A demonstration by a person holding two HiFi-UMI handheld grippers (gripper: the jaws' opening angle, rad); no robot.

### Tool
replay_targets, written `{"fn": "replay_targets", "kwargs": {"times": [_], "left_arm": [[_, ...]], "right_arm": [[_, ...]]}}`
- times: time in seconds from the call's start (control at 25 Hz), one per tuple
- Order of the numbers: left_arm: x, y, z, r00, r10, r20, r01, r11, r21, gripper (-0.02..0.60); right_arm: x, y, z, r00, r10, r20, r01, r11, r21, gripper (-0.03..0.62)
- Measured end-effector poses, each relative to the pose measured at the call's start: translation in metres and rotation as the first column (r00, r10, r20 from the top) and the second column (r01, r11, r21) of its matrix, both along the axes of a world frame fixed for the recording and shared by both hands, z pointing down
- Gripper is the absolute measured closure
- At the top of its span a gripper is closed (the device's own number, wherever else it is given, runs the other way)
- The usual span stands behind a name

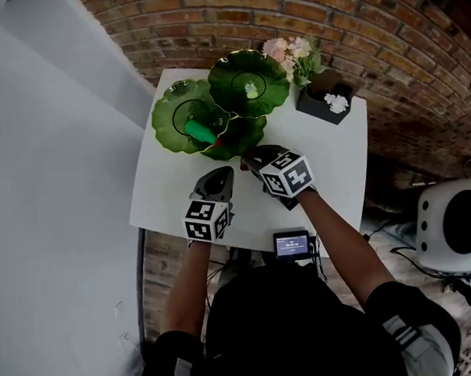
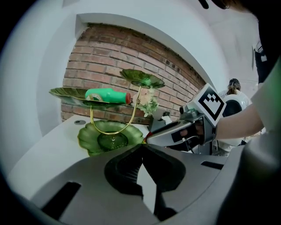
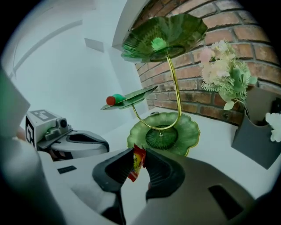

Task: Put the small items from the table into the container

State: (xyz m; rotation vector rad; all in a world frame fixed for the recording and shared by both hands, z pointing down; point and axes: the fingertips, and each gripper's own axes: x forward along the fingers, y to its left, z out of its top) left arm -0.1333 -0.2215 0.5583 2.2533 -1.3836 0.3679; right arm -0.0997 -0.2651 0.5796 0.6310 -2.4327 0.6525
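Observation:
A three-tier stand of green leaf-shaped dishes (image 1: 248, 72) stands at the back of the white table (image 1: 166, 194). A green bottle with a red cap (image 1: 200, 131) lies on the left dish (image 2: 66, 92), and a small pale item (image 1: 251, 89) sits on the top one. My right gripper (image 3: 139, 154) is shut on a small red and yellow packet (image 3: 138, 161), just short of the lowest dish (image 3: 184, 132). In the head view the right gripper (image 1: 248, 156) is at that dish's near rim. My left gripper (image 2: 141, 148) is shut and empty, beside and slightly behind it.
A black box (image 1: 325, 97) with a white item inside and pale flowers (image 1: 292, 54) stands at the back right corner. A small screen device (image 1: 292, 244) sits at the table's near edge. A brick wall runs behind the table.

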Motion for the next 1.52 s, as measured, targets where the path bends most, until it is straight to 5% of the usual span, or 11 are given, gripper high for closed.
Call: {"fn": "replay_targets", "kwargs": {"times": [1.0,1.16,1.52], "left_arm": [[0.001,-0.01,0.021,0.999,-0.013,-0.031,0.011,0.999,-0.045,0.572],[-0.001,-0.009,0.022,0.999,-0.013,-0.031,0.012,0.999,-0.05,0.572],[0.002,-0.007,0.016,1.0,-0.009,-0.029,0.007,0.999,-0.036,0.572]], "right_arm": [[-0.019,-0.047,0.037,0.996,0.078,-0.03,-0.079,0.997,-0.025,0.499],[-0.02,-0.048,0.033,0.997,0.084,0.001,-0.083,0.996,-0.042,0.448],[-0.01,-0.045,0.028,0.995,0.097,-0.005,-0.097,0.994,-0.045,0.442]]}}
